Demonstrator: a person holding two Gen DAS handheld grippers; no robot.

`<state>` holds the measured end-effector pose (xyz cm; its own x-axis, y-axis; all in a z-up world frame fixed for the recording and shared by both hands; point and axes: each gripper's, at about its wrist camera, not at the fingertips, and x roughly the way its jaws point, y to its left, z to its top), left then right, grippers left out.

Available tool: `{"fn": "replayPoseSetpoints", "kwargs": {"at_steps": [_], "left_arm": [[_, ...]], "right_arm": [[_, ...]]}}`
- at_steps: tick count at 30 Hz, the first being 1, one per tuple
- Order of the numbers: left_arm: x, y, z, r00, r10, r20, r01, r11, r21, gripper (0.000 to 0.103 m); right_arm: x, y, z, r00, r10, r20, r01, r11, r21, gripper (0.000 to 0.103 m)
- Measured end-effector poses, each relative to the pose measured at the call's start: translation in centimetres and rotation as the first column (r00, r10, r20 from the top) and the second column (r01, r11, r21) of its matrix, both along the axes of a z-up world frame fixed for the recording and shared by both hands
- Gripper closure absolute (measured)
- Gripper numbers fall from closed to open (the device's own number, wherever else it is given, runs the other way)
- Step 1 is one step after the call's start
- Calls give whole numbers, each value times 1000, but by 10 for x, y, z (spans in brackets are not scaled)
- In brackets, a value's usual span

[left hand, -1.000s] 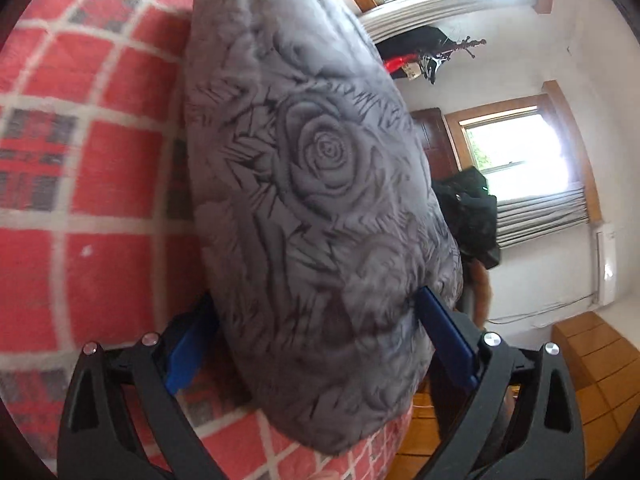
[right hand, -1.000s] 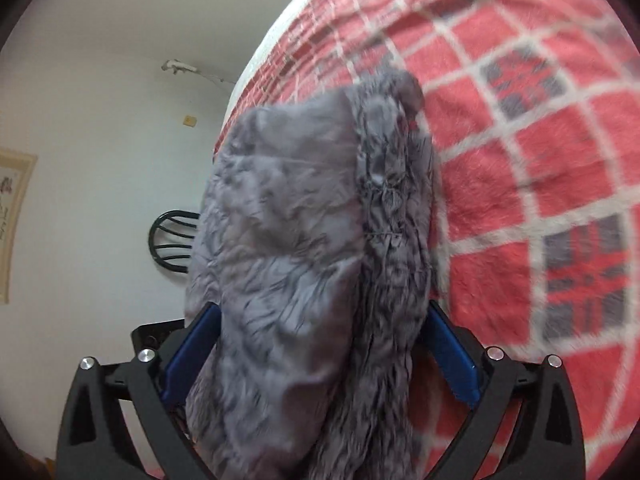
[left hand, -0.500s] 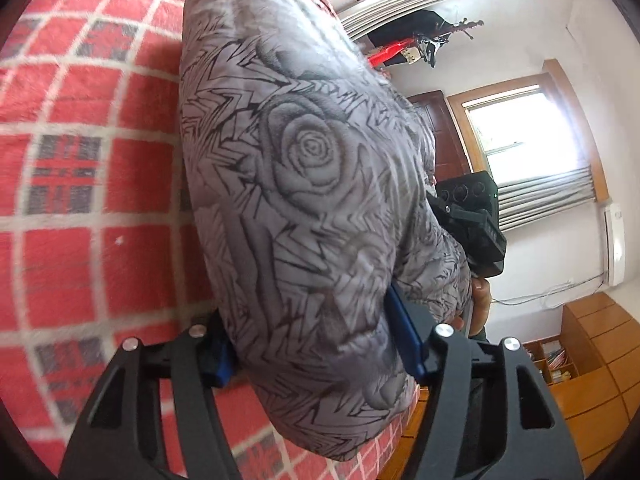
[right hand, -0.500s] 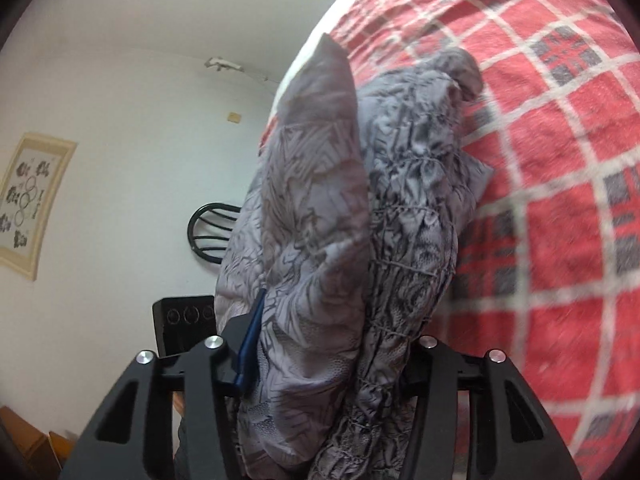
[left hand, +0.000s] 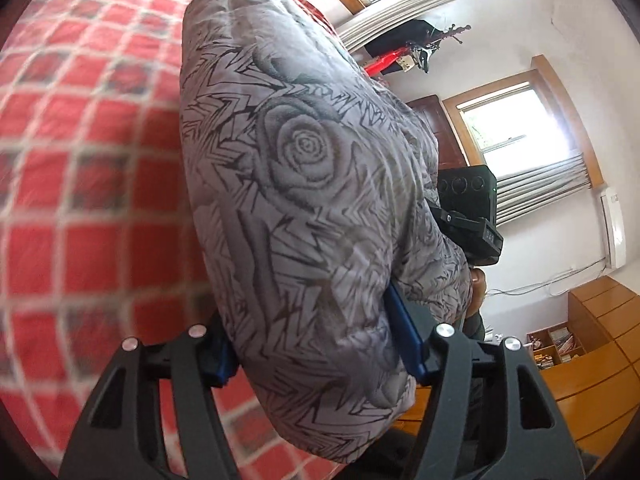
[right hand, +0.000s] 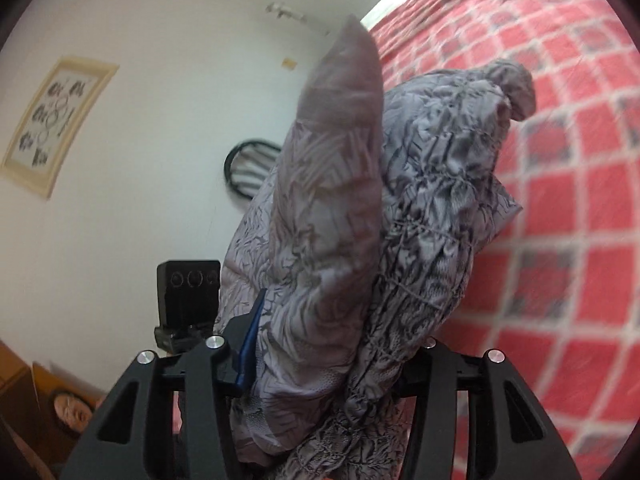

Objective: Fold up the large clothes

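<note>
White walls, two bright wood-framed windows (left hand: 516,120) and a bed under a red quilt crossed by pale checks (left hand: 80,208) make up the room; a framed print (right hand: 52,124) and a black round-backed chair (right hand: 248,168) stand on the far side in the right view

Between both tools hangs the task's piece, a padded grey garment printed with dark roses and zigzags (left hand: 304,216), bunched thick and lifted off the bed. In the left view the left claw (left hand: 320,352) is closed narrow on one bulging end, its blue pads pressed into the padding. In the right view the right claw (right hand: 332,356) pinches the other end, where a smooth layer and a gathered, stitched layer (right hand: 432,216) sit side by side, so the cloth looks already doubled at least once

Judging from that, the step in hand is carrying a folded bundle, with a further fold or the laying down to follow. The next move calls for lowering both ends together onto the quilt so the layers stay stacked, then letting go without dragging them apart

Open quilt spreads wide on the bed side of each claw, giving plenty of room. On the other side the bed edge runs close, with wooden floor and drawers (left hand: 600,320) beyond, so the bundle could slip off if set too near it
</note>
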<state>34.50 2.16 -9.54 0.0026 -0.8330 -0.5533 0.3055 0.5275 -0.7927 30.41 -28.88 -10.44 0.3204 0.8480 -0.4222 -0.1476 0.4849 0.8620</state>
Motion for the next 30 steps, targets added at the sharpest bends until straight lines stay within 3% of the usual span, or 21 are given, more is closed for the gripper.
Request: {"fn": "replayPoseSetpoints", "kwargs": {"at_steps": [5, 7, 10, 12, 16, 19, 22, 24, 27, 30], "left_arm": [[-2, -1, -39, 998, 24, -66, -22, 999, 38, 34], [-3, -2, -41, 998, 20, -52, -19, 1000, 13, 31], [-6, 0, -39, 999, 40, -30, -40, 999, -9, 27], [-18, 20, -38, 996, 84, 17, -85, 996, 21, 26], [-42, 48, -3, 973, 180, 143, -190, 980, 61, 22], [-52, 57, 25, 951, 214, 221, -226, 974, 32, 21], [-69, 50, 52, 940, 189, 285, -194, 981, -14, 21], [-75, 35, 60, 944, 144, 297, -138, 990, -42, 21], [-82, 17, 53, 962, 70, 265, -46, 994, -96, 21], [-77, -6, 31, 977, 25, 212, -13, 998, -56, 23]], "right_arm": [[2, 20, -53, 997, 5, -81, -5, 1000, 8, 51], [4, 19, -54, 996, 0, -85, 2, 1000, 18, 50], [-10, 14, -33, 999, -3, -51, 0, 998, -57, 44], [-13, 14, -16, 1000, -5, -24, 2, 991, -131, 42], [-15, 22, 16, 998, -14, 59, 31, 956, -292, 42], [-22, 20, 34, 992, -44, 120, 89, 915, -394, 42], [-24, 3, 53, 983, -89, 160, 142, 922, -361, 42], [-31, 2, 72, 974, -94, 207, 165, 918, -362, 42], [-23, 23, 86, 967, -57, 248, 154, 908, -390, 42], [-17, 39, 69, 974, -4, 224, 121, 852, -510, 42]]}}
